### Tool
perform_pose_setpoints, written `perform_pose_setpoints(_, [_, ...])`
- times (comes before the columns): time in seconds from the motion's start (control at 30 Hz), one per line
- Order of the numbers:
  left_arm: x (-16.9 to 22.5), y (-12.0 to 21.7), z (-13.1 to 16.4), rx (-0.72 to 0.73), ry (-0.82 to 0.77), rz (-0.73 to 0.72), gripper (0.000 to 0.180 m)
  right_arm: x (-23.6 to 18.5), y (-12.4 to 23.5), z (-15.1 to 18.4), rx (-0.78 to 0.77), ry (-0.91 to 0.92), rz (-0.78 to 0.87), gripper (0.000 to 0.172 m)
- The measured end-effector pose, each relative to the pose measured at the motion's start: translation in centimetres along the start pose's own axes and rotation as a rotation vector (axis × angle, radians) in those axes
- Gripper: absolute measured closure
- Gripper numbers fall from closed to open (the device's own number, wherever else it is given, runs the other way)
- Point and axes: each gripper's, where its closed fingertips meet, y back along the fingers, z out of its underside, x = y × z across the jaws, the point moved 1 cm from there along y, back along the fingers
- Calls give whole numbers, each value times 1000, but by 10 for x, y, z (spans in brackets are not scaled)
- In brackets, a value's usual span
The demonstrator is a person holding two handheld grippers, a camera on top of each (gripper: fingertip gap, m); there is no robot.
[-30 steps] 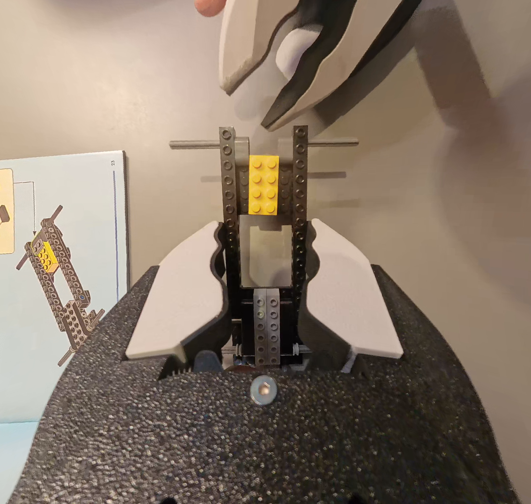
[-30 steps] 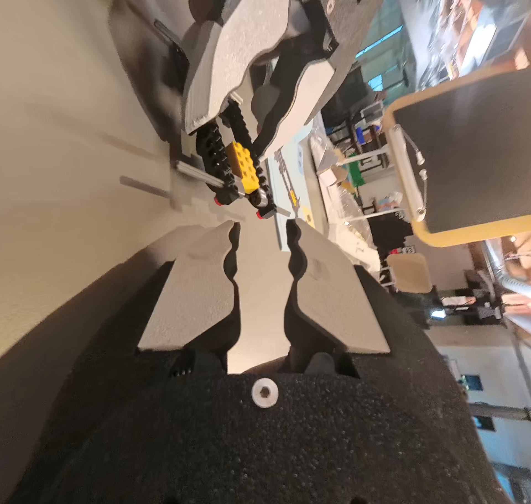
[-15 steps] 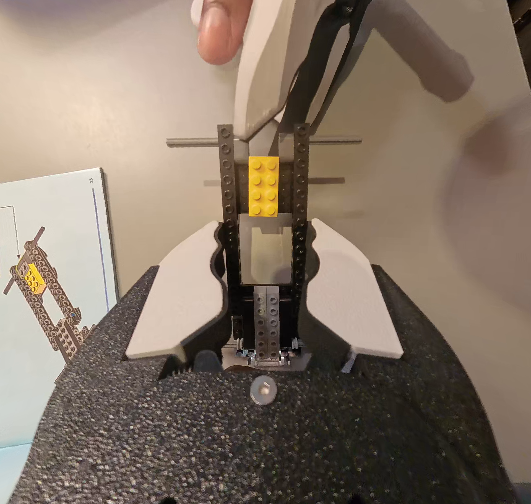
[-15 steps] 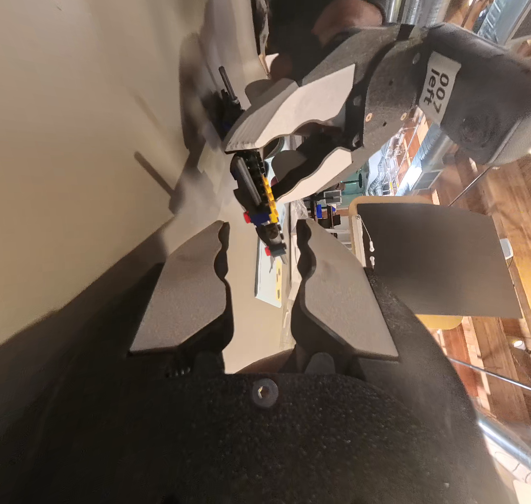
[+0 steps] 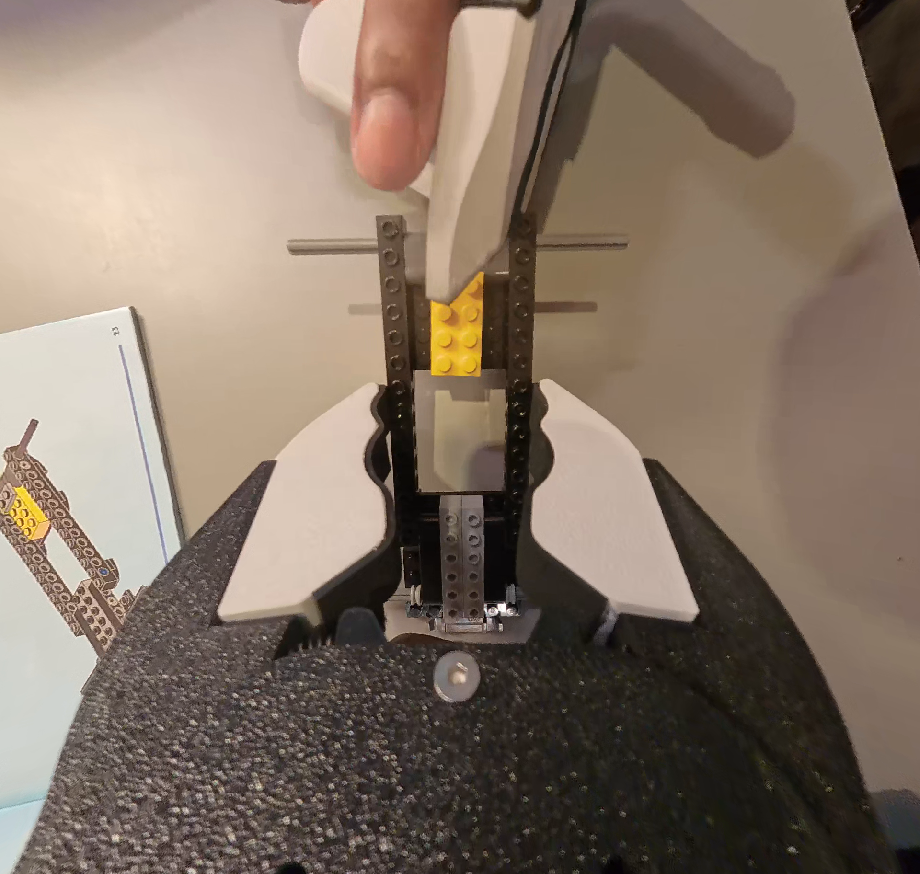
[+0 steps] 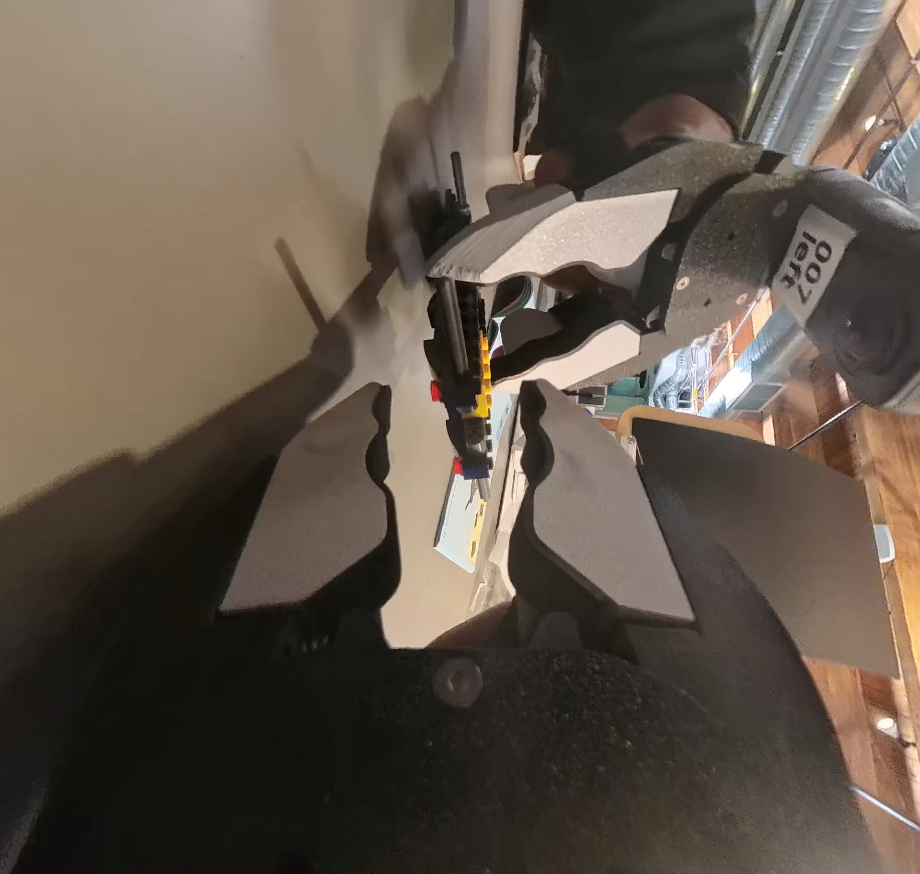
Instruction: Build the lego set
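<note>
The right gripper (image 5: pixel 478 272) has come down onto the brick frame (image 5: pixel 458 402) since a second ago, when it hung clear above the far end. Its pale finger (image 5: pixel 468 193) now covers the far studs of the yellow plate (image 5: pixel 457 337), which showed whole before. In its own view its jaws have spread wider and now straddle the far end of the frame (image 6: pixel 460 392) with daylight on both sides, so nothing is gripped there. A person's fingertip (image 5: pixel 393 118) has dropped into the top of the left view, beside that finger.

The left gripper (image 5: pixel 460 397) has not changed: its two dark pads press the outer faces of the frame's two black beams, holding the model above the cream table (image 5: pixel 149 178). The instruction booklet (image 5: pixel 74 452) has slid a little leftward in the picture.

Counting now: two grippers, two fingers each. One frame, built on two long black studded beams. One yellow plate, six studs showing. Two grey beams (image 5: pixel 463 556) side by side at the near end. One grey axle (image 5: pixel 338 246) crossing the far end, with its shadow below on the table. Two red pins (image 6: pixel 437 392) on the frame's underside in the right view. One booklet, open to a drawing of the frame.
</note>
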Motion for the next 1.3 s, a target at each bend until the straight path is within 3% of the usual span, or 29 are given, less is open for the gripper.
perform_pose_setpoints(0.13, [3,-1,0,-6,-8,18,126,-4,-5,-2,11,33,-50,130])
perform_pose_setpoints(0.27, [6,-2,2,-14,-18,30,126,-5,-7,-5,23,60,-46,150])
perform_pose_setpoints(1.13, [9,-5,3,26,-22,60,126,-9,-5,-4,45,5,-50,152])
perform_pose_setpoints(1.3, [7,-2,1,81,12,10,128,-11,-5,0,35,-30,-63,152])
